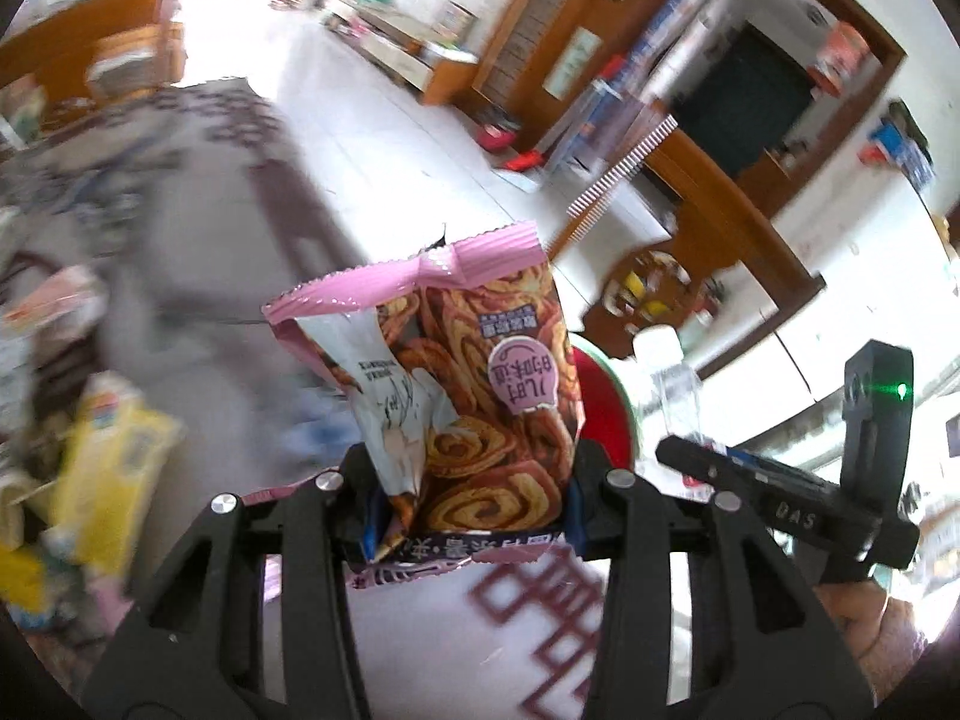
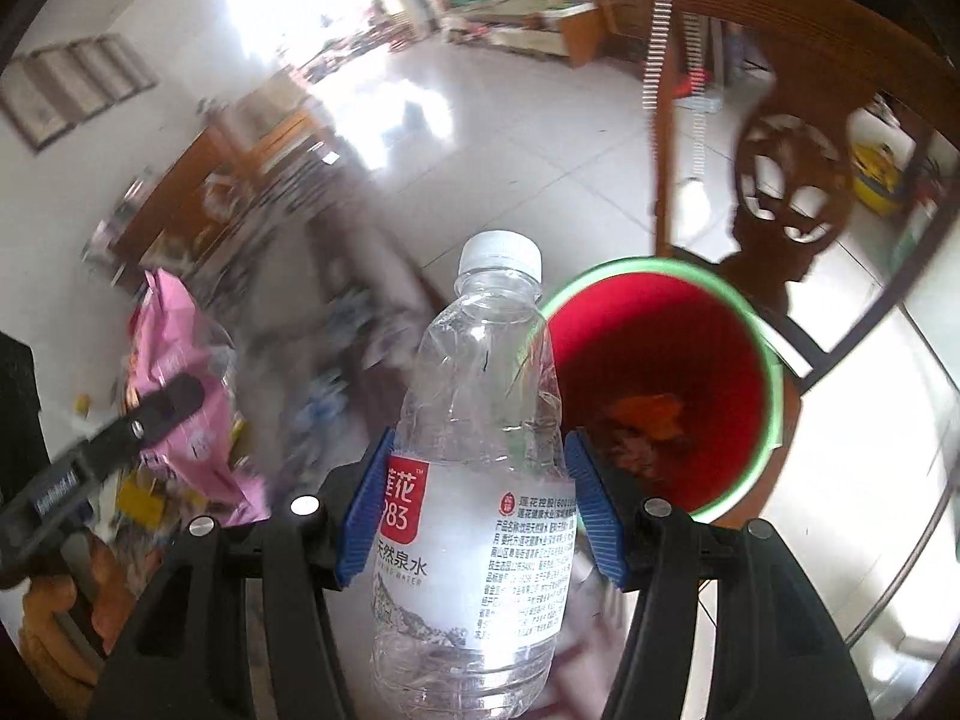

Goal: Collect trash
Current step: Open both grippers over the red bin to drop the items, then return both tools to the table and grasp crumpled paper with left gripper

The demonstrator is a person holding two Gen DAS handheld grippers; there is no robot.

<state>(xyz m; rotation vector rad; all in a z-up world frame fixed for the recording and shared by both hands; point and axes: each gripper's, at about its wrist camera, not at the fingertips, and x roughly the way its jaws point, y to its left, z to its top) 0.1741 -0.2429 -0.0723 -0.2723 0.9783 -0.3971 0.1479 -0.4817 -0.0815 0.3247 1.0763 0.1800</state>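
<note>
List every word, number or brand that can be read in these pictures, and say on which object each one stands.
"儿时的味道", upside down in a pink badge on the snack bag held in the left gripper.
"DAS" on the right gripper, in the left wrist view.
"983" on the red logo of the water bottle.
"天然泉水" under that logo.
The bottle's small print and the bag's other text: unreadable.

The red bucket (image 2: 660, 384) is gaping open at right; a wooden chair (image 2: 786, 192) is crowding behind it.
</note>
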